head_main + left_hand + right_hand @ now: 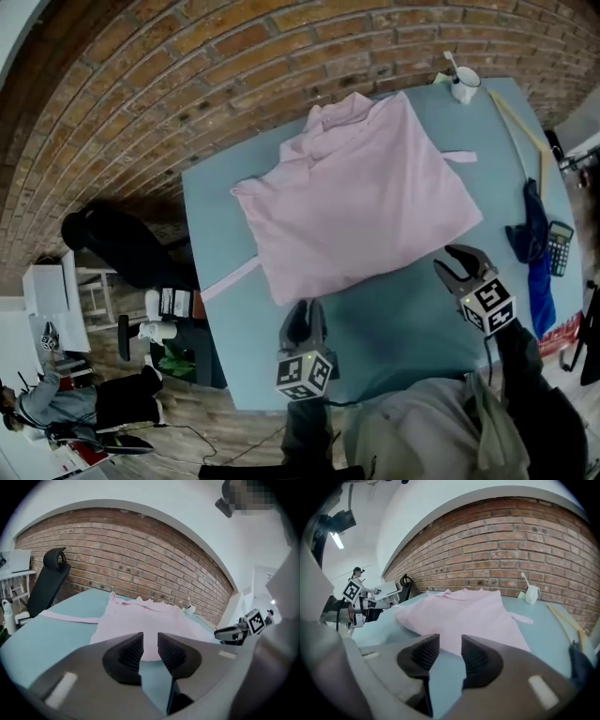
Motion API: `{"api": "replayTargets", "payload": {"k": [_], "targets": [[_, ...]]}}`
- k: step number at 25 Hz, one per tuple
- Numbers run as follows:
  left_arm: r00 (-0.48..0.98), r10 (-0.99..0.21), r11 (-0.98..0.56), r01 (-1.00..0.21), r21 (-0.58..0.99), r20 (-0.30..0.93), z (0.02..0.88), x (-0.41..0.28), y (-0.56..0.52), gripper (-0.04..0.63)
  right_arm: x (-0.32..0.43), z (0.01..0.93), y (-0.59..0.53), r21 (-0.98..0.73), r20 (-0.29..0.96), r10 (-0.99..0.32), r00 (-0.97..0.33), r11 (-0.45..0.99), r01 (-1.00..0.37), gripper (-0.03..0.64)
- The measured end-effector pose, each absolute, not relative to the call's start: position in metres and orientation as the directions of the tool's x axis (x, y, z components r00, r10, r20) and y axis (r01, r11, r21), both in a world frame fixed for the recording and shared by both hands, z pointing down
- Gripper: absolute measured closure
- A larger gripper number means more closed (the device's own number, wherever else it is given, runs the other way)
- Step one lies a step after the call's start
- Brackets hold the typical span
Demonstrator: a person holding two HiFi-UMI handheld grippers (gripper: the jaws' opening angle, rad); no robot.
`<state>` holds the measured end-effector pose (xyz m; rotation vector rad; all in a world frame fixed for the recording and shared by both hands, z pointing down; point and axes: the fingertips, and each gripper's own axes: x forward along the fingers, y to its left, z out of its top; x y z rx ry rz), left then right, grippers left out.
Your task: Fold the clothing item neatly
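You're lining up the next fold w/ the pale pink cotton garment (361,192) lying part-folded mid light-blue tabletop (403,328), left gripper (302,317) & right gripper (459,265) hovering just beside its near hem, angling down, jaws narrowly apart & empty, so the next move is prob. calling for a pinch on the hem corners.

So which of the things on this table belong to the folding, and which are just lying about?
For the job: pink garment, left tool, right tool (both open, empty), table.
Lying about: white mug, wooden sticks, blue cloth, calculator.
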<state>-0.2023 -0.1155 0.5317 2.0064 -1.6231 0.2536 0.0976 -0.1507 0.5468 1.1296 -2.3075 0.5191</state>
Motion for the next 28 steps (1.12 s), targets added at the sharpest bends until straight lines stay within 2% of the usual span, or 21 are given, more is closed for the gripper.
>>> {"api": "replayTargets", "payload": {"k": [4, 8, 10, 14, 18, 28], "targets": [[0.247, -0.858, -0.129, -0.952, 0.277, 0.45, 0.534, -0.192, -0.092, 0.564, 0.093, 0.563, -0.113, -0.067, 0.618, -0.609, -0.497, 0.59, -0.805, 0.487], [0.239, -0.831, -0.134, -0.963, 0.236, 0.503, 0.556, -0.188, -0.065, 0.572, 0.088, 0.578, -0.088, 0.166, 0.651, -0.616, -0.444, 0.686, -0.708, 0.495], [0.242, -0.823, -0.142, -0.964, 0.227, 0.515, 0.56, -0.184, -0.051, 0.572, 0.083, 0.583, -0.081, 0.216, 0.659, -0.609, -0.441, 0.715, -0.665, 0.495], [0.24, -0.833, -0.119, -0.958, 0.262, 0.498, 0.553, -0.174, -0.022, 0.588, 0.076, 0.572, -0.058, 0.078, 0.616, -0.608, -0.5, 0.679, -0.73, 0.5], [0.234, -0.845, -0.093, -0.95, 0.297, 0.481, 0.545, -0.16, 0.006, 0.588, 0.094, 0.56, -0.021, -0.056, 0.589, -0.623, -0.515, 0.604, -0.795, 0.536], [0.194, -0.874, -0.053, -0.949, 0.311, 0.445, 0.523, -0.109, 0.087, 0.588, 0.158, 0.531, 0.064, -0.083, 0.562, -0.668, -0.488, 0.541, -0.837, 0.614]]}}
